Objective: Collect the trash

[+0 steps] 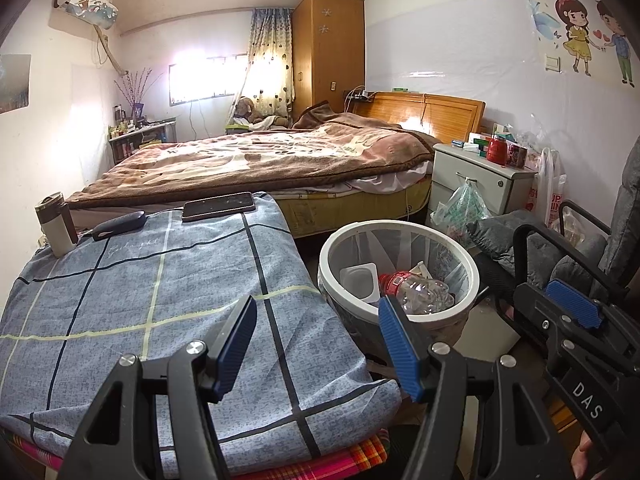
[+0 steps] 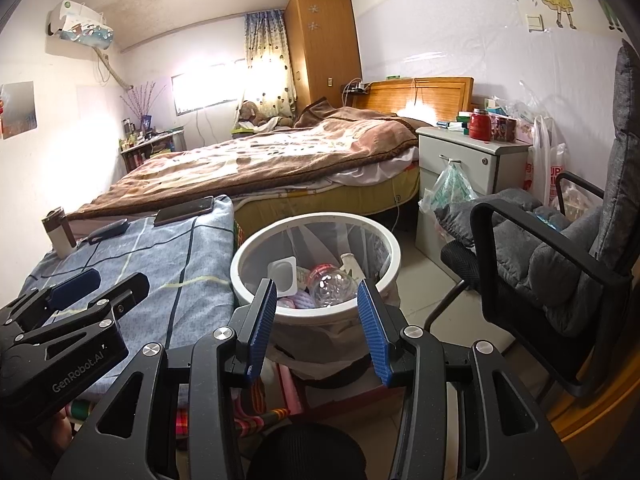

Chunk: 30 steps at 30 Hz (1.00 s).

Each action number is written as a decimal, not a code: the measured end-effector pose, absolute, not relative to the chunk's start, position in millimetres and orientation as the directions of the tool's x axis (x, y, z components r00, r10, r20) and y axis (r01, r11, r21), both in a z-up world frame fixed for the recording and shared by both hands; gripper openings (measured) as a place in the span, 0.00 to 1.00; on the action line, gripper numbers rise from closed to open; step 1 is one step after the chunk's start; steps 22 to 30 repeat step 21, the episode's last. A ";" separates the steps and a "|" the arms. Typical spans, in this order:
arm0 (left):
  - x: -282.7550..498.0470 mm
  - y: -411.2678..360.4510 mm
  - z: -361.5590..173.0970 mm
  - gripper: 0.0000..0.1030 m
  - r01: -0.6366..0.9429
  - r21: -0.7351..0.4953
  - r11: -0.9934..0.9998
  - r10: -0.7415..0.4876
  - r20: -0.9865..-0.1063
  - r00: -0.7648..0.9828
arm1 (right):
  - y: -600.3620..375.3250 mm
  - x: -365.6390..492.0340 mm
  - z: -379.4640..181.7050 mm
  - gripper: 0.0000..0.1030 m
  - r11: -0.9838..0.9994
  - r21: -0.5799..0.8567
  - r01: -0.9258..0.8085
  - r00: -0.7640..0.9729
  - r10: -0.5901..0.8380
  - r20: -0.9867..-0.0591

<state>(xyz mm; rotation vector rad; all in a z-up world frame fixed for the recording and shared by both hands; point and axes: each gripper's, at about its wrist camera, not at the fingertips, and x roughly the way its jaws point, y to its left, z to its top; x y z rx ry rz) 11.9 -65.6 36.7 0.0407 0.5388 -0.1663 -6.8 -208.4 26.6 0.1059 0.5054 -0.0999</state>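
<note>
The bin [image 2: 384, 248] stands on the floor between the cloth-covered surface [image 1: 160, 288] and the chair [image 2: 560, 264], holding a crushed bottle [image 2: 332, 286], a white cup [image 2: 282, 276] and other scraps. The left gripper [image 1: 318, 344] hangs over the surface's edge, the right gripper [image 2: 316, 326] before the bin. Both sets of jaws are released, nothing between them.

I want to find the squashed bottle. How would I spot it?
Find the round white-rimmed trash bin on the floor between the blue checked cloth and the grey chair. Inside lies the crushed clear plastic bottle, see-through with a red label, beside a white plastic tub.
</note>
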 end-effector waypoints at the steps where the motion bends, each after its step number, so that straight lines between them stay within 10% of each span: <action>1: 12.2 -65.4 36.2 0.64 0.169 -0.006 0.986 -0.148 -0.514 0.845 | -207.8 -6.9 26.5 0.43 0.990 0.076 0.121 0.870 -0.069 -0.487; 30: 12.4 -62.7 33.4 0.64 0.167 -0.004 0.986 -0.145 -0.518 0.843 | -205.1 -6.5 25.8 0.43 0.990 0.076 0.119 0.869 -0.067 -0.490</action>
